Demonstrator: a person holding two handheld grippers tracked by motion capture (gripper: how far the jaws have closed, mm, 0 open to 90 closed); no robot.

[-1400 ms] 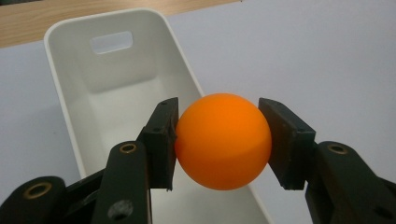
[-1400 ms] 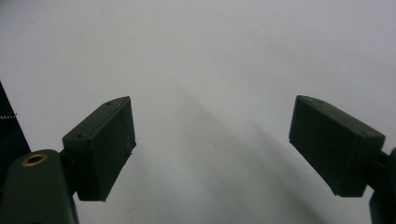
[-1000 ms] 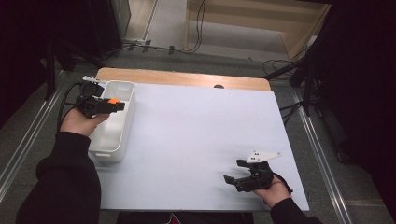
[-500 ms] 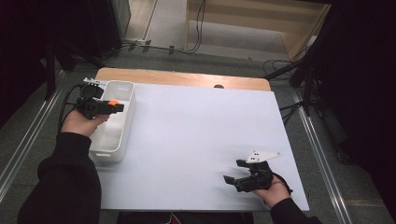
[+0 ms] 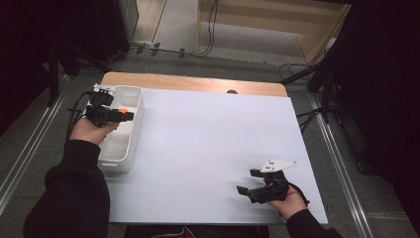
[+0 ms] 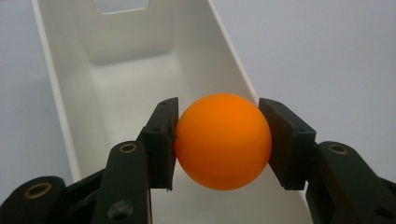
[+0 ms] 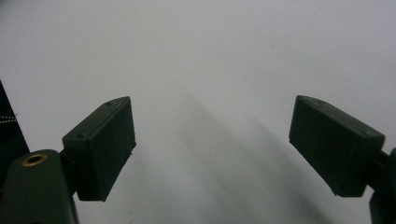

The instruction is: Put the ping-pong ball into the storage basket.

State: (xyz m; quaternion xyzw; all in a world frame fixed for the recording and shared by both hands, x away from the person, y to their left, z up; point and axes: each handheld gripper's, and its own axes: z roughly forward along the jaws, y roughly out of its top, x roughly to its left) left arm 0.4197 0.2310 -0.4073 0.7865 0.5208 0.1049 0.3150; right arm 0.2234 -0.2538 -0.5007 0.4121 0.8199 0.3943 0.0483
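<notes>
A: Start at the bottom of the high view. What is the right gripper [image 5: 250, 184] doing?

B: It sits low on the white worktop [image 5: 208, 148] at the lower right, in the same spot as a second ago. In the right gripper view its fingers [image 7: 100, 147] are spread wide with bare worktop between them. Nothing is held.

A: And farther up, at the left edge?

B: The left gripper [image 5: 125, 115] is over the white bin [image 5: 132, 130], which lies along the left side of the worktop. Its fingers [image 6: 161, 135] pinch the orange ball [image 6: 223, 141], one pad on each side. In the left gripper view the ball hangs above the bin's open inside, near its right wall, not touching the floor of the bin.

A: Has anything changed across the last second?

B: Very little. The left hand has drifted slightly toward the far end of the bin, and the ball has stayed clamped the whole time. The bin has not shifted.

A: So where does that leave the work?

B: My reading is that the carry is over and the drop is due. The ball is already above the bin, so spreading the fingers should let it fall in. It may bounce, since it looks light, so a lower release would be safer.
</notes>
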